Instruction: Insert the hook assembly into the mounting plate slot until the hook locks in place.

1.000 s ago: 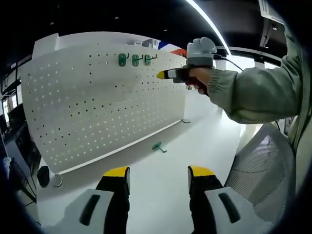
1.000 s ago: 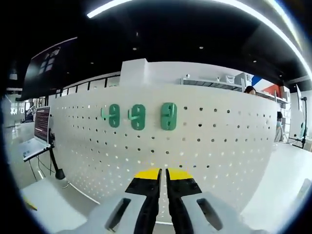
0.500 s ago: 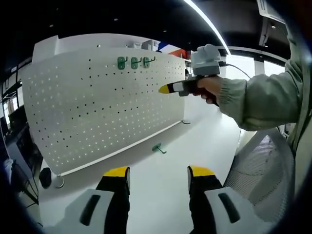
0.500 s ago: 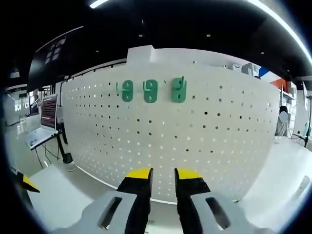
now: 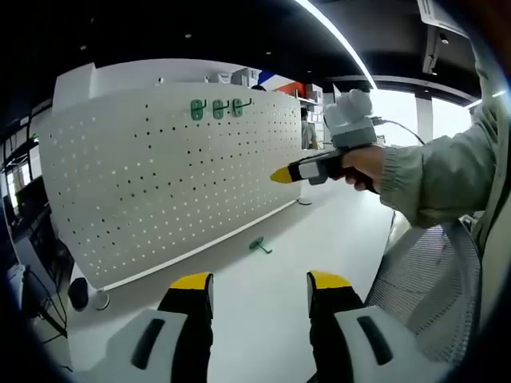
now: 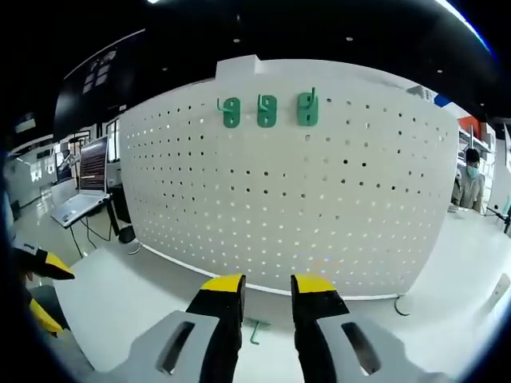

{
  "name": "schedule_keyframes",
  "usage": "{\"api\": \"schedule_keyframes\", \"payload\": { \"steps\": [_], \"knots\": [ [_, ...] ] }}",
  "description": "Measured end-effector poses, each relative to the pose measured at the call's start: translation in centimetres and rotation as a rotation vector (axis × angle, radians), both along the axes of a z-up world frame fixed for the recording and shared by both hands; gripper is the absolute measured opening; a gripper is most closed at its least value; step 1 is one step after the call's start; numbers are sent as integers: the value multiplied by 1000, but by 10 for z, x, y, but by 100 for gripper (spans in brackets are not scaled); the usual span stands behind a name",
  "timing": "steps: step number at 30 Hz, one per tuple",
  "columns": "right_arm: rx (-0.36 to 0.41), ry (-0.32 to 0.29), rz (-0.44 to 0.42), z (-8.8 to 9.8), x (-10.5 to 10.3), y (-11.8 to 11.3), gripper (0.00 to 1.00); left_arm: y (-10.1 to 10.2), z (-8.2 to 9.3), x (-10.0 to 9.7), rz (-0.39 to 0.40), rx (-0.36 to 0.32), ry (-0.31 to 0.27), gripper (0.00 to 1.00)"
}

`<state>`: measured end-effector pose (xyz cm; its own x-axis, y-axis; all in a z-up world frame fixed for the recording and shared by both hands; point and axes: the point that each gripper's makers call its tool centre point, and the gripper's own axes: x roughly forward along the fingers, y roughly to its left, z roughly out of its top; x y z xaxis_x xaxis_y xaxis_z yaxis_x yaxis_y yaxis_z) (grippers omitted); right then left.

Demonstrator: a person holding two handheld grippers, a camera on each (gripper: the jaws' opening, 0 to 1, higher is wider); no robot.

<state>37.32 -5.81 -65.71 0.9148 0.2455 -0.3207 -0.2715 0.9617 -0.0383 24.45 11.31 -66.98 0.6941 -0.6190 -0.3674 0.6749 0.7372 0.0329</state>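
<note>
Here, a white pegboard mounting plate stands upright on the white counter, resting on small round feet at its ends. Three green hooks sit side by side in a row near the plate's top edge; in the left gripper view the same hooks appear high on the plate.

One more green hook assembly lies loose on the counter, just in front of the plate's lower edge. In the right gripper view that hook assembly shows between the tips of the right tongs, lying on the counter beyond them.

The left tongs hang above the counter with their yellow-tipped jaws spread wide and nothing between them. The right tongs have their jaws parted too, with a clear gap and no object held. In the left gripper view the right tongs come in from the right, carried by a hand in a pale green sleeve, pointing toward the plate and apart from it.

A laptop on a stand sits off to the left beyond the counter.
</note>
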Motion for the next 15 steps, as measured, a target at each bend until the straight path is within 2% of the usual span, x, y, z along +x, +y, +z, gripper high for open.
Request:
{"api": "schedule_keyframes", "payload": {
  "steps": [11, 12, 15],
  "knots": [
    [15, 73, 45, -23, -31, 10, 24, 0, 2, -5, 1, 6, -8, 48],
    [9, 95, 63, -28, -36, 12, 25, 0, 3, -5, 1, 6, -9, 48],
    [-6, 103, 70, -33, -44, 12, 25, 0, 4, -6, 1, 7, -13, 48]
  ]
}}
